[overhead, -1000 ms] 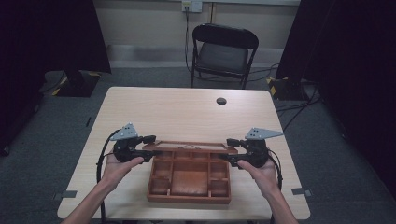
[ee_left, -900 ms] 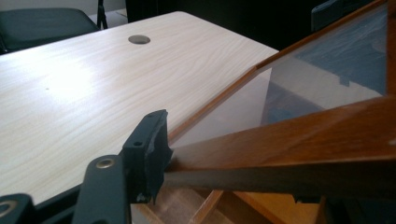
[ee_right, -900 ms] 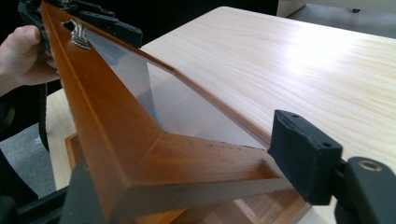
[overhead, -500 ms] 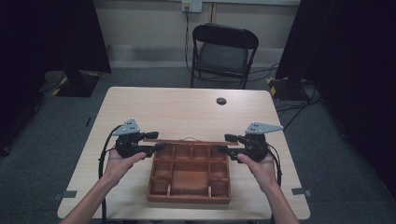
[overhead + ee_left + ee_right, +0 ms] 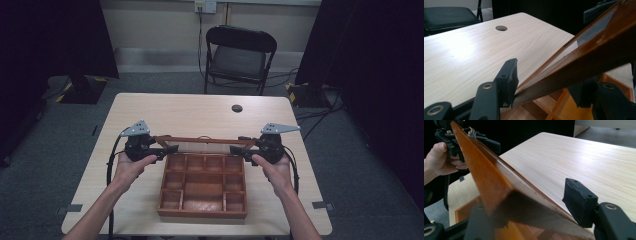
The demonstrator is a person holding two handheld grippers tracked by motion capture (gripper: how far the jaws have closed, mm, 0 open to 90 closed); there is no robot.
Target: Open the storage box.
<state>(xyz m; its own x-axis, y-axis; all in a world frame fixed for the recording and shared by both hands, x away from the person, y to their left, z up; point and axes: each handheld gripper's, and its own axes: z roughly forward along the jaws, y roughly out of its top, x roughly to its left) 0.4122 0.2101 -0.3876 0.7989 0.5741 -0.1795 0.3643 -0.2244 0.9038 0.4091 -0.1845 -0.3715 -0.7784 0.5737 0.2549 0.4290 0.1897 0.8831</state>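
The left gripper [image 5: 167, 149] has its black jaws set either side of the left end of a glass-paned, brown wooden lid frame [image 5: 199, 140], with the wood filling the gap between them in the left gripper view. The right gripper [image 5: 239, 148] straddles the frame's other end — in the right gripper view one jaw lies hidden under the wood and the other stands slightly off it, so whether it truly pinches cannot be told. The frame hangs tilted above the far edge of the compartmented brown wooden box [image 5: 202, 184], whose far wall it partly hides. The box sits on the near half of the pale wooden table [image 5: 200, 115]. Beyond the box, a small dark round hole [image 5: 237, 108] marks the tabletop, and a black folding chair [image 5: 239, 55] stands behind the table — its legs partly cut off by the table's far edge.
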